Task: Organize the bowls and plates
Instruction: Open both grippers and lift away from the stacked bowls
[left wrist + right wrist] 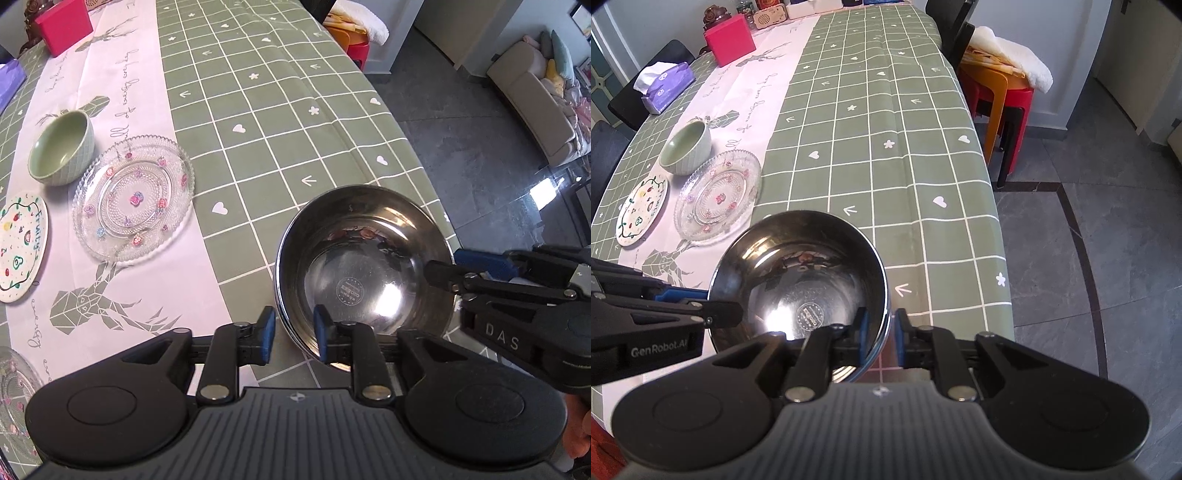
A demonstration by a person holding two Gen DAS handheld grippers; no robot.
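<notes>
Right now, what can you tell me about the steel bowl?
The steel bowl is shiny, polished metal, round and deep, empty, with a circular stamp on its bottom. It is upright near the table's edge on the green checked cloth. Both the left gripper and the right gripper have jaws straddling its rim on opposite sides.
</notes>
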